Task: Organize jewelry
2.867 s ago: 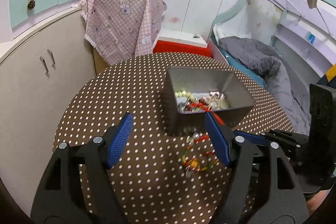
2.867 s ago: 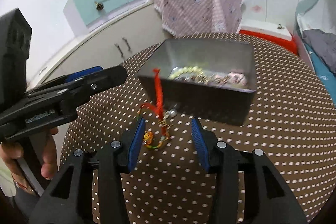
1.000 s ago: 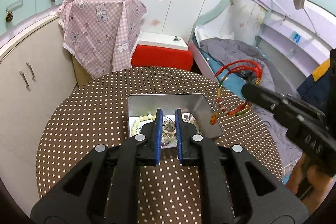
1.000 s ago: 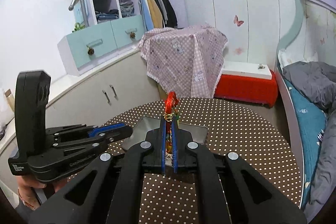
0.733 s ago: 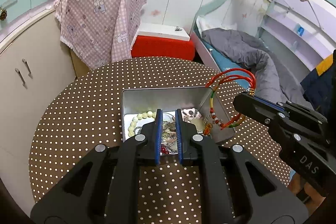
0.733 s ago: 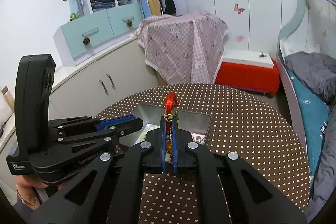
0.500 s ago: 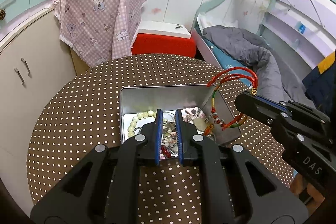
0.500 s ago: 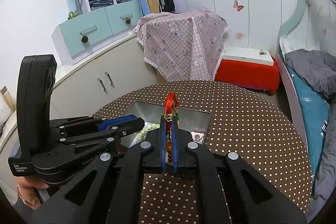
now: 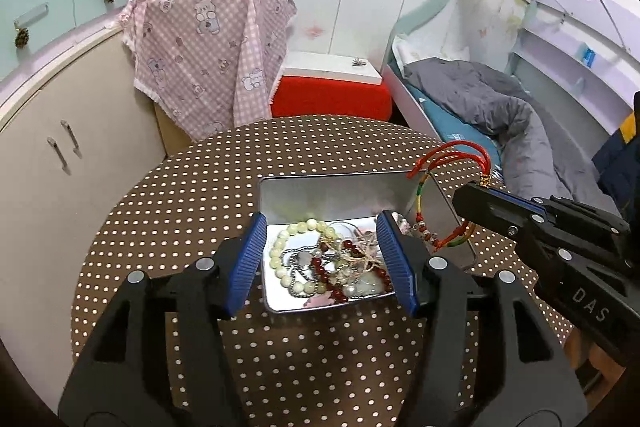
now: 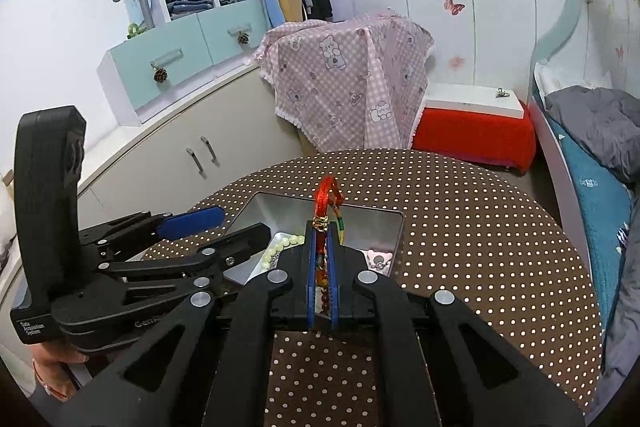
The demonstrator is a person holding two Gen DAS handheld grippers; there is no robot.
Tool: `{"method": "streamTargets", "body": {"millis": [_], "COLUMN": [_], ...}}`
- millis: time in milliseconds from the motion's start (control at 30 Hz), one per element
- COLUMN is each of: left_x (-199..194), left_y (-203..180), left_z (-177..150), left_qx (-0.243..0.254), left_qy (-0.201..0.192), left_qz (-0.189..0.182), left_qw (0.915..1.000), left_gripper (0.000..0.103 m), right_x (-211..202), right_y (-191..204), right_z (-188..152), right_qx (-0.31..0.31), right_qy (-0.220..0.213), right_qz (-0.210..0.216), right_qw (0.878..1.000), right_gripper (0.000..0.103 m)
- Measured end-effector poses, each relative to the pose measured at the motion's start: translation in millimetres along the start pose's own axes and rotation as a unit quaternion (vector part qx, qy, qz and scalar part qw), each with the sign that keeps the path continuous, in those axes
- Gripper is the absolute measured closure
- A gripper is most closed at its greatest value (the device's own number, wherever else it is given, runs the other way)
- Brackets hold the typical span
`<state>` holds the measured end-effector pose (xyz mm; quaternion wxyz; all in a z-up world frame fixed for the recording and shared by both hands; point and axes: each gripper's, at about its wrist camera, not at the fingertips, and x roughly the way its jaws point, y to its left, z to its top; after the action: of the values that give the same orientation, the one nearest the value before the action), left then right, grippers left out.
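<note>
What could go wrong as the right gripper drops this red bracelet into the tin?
The bracelet hangs near the tin's right wall, pinched by the right gripper; released here, it might catch on the rim or land on the table. The left gripper, whose jaws have just been opening with nothing gripped, straddles the tin and could nudge it. Loose cord loops may also snag the tangled beads inside.

Each black gripper [image 9: 326, 259] has blue pads [image 9: 396, 263] (silver screws, white lettering).
</note>
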<state>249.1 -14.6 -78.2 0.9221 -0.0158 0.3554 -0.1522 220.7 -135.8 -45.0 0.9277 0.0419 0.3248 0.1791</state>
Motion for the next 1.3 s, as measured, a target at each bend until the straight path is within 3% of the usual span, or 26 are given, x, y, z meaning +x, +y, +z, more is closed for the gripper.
{"method": "streamTargets", "body": {"millis": [233,333,400,567,700,833,900,1067,1300], "left_x": [-13,-19,-23,-46,-74,-110,-124,-164,-207], "left_y": [5,7,6,3,-3,-12,-15,-30,-41], "left_z": [-4,-5,-5,-9,-15,-25,-29,-44,-63], "left_qx": [0.001,-0.001,-0.001,0.003,0.009,0.020,0.021,0.027,0.028], "left_qy": [-0.010,-0.015,-0.019,-0.042,-0.069,-0.106,-0.119,-0.157,-0.206], "left_qz": [0.018,0.023,0.027,0.052,0.072,0.091,0.086,0.088,0.080], "left_qw": [0.9998,0.9996,0.9994,0.9978,0.9950,0.9899,0.9890,0.9833,0.9749], "left_gripper": [0.037,0.033,0.030,0.027,0.022,0.015,0.015,0.012,0.008], "right_x": [-3,-9,-16,-35,-61,-95,-112,-151,-187], "right_y": [5,5,7,14,22,34,42,59,75], "right_z": [2,3,5,6,3,-8,-16,-39,-62], "right_qx": [0.003,0.004,0.003,-0.002,-0.011,-0.026,-0.034,-0.046,-0.058], "right_qy": [-0.006,-0.016,-0.028,-0.048,-0.072,-0.104,-0.120,-0.165,-0.216], "right_qz": [0.002,0.002,-0.001,-0.005,-0.009,-0.029,-0.046,-0.077,-0.122], "right_qw": [1.000,1.000,1.000,0.999,0.997,0.994,0.991,0.982,0.967], "right_gripper": [0.095,0.085,0.065,0.064,0.054,0.044,0.032,0.015,0.009]}}
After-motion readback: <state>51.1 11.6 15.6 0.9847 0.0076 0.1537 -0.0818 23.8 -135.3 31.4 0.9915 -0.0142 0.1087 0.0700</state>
